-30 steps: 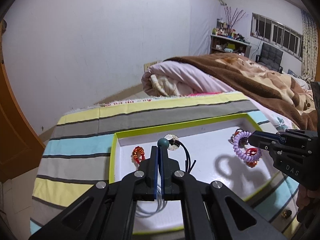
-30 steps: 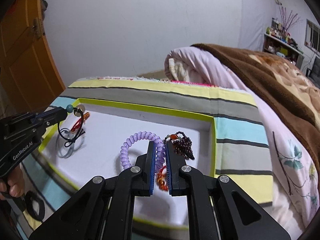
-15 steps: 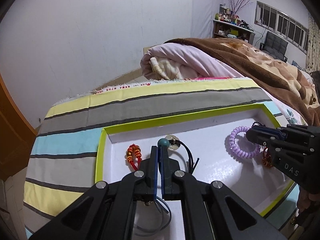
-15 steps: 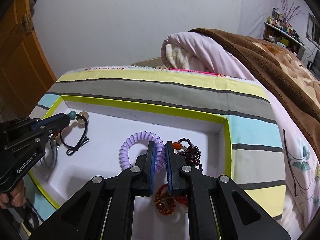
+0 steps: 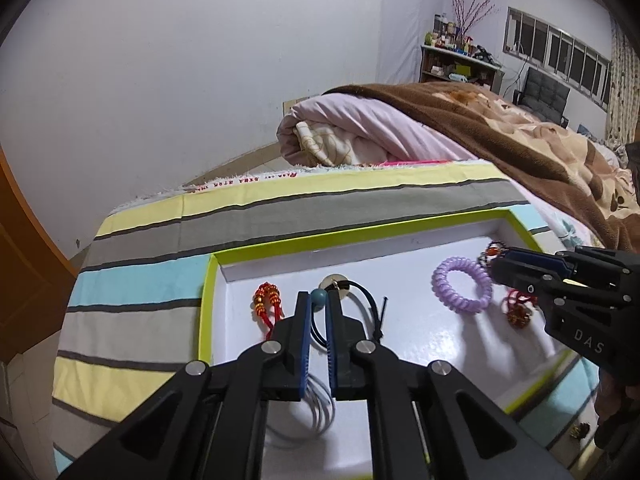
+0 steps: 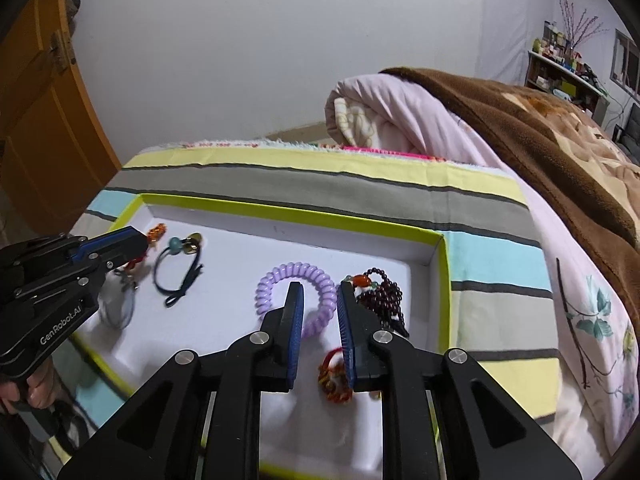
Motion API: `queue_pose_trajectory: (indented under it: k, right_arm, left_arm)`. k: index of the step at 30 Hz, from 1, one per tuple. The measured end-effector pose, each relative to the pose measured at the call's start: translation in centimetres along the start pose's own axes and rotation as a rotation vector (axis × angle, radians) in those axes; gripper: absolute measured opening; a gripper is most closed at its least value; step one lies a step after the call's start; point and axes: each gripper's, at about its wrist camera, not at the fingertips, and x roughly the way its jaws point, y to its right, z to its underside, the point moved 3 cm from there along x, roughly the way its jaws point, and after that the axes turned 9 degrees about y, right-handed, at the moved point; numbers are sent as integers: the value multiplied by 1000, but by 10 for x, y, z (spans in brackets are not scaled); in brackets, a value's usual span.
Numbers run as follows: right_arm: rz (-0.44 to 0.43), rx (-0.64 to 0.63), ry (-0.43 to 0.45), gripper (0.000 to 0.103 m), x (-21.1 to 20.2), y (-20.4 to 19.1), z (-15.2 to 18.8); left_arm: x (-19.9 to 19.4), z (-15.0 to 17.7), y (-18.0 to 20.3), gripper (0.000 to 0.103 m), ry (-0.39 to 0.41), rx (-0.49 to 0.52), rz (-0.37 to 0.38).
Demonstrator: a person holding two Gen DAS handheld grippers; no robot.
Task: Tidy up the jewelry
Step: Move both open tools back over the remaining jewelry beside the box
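The left gripper (image 5: 318, 312) is opening, its pads flanking the black cord bracelet (image 5: 366, 312) with a teal bead, lying in the white tray (image 5: 280, 248). The right gripper (image 6: 320, 308) is opening around the purple coil bracelet (image 6: 296, 292), resting flat beside dark red beads (image 6: 384, 292).

Legible markings, 2 found: "GenRobot.AI", white lettering, on black body of left gripper (image 6: 132, 242), seen from right wrist cam. "DAS", white caps, on black body of right gripper (image 5: 498, 270), seen from left wrist cam; word cut off at frame edge. Red print runs along selvedge of striped cloth (image 5: 240, 216), too small and blurred to read. No other text or nos. legible
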Motion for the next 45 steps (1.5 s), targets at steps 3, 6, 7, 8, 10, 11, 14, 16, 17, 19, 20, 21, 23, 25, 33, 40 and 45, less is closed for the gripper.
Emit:
queue_pose_trajectory:
  k: [3, 6, 7, 8, 10, 11, 14, 16, 17, 19, 20, 21, 23, 25, 33, 40, 45]
  right_arm:
    - [-12, 2, 24, 18, -18, -4, 5]
    - [-19, 6, 42, 18, -35, -7, 12]
    - [-19, 8, 50, 18, -42, -8, 16]
    - [-17, 9, 56, 18, -49, -8, 19]
    - [-18, 8, 68, 18, -60, -10, 24]
    - [-19, 11, 74, 18, -67, -11, 27]
    - [-31, 11, 89, 18, -84, -16, 36]
    - [-36, 4, 101, 18, -96, -20, 42]
    - [-41, 0, 110, 18, -103, -22, 46]
    - [-48, 0, 121, 18, -113, -25, 53]
    - [-53, 1, 128, 18, -119, -27, 57]
    - [-57, 1, 132, 18, -124, -28, 60]
    - [-63, 3, 137, 18, -133, -31, 70]
    - [-67, 7, 139, 18, -140, -32, 79]
    - [-78, 33, 151, 26, -168, -33, 110]
    - [-72, 28, 143, 26, -177, -34, 127]
    - [-74, 26, 133, 26, -177, -36, 133]
  left_arm:
    - [-14, 2, 2, 8, 19, 1, 1]
    - [-30, 6, 4, 8, 39, -4, 2]
    - [-37, 7, 5, 8, 48, -9, 5]
    - [-43, 9, 5, 8, 56, -15, 6]
    - [-55, 12, 7, 8, 69, -22, 8]
    - [-62, 15, 9, 8, 74, -22, 7]
    - [-80, 23, 14, 8, 88, -11, 6]
    - [-91, 29, 17, 8, 100, -10, 8]
    - [-98, 32, 18, 8, 106, -12, 9]
    - [-110, 39, 22, 8, 118, -13, 12]
    - [-115, 42, 24, 8, 124, -12, 15]
    - [-121, 46, 25, 8, 131, -11, 16]
    - [-133, 53, 29, 8, 144, -6, 15]
    - [-144, 61, 32, 8, 156, -7, 17]
    - [-177, 92, 27, 8, 181, -34, 4]
    - [-192, 119, 20, 11, 170, -69, -16]
    - [-196, 129, 17, 15, 164, -69, -27]
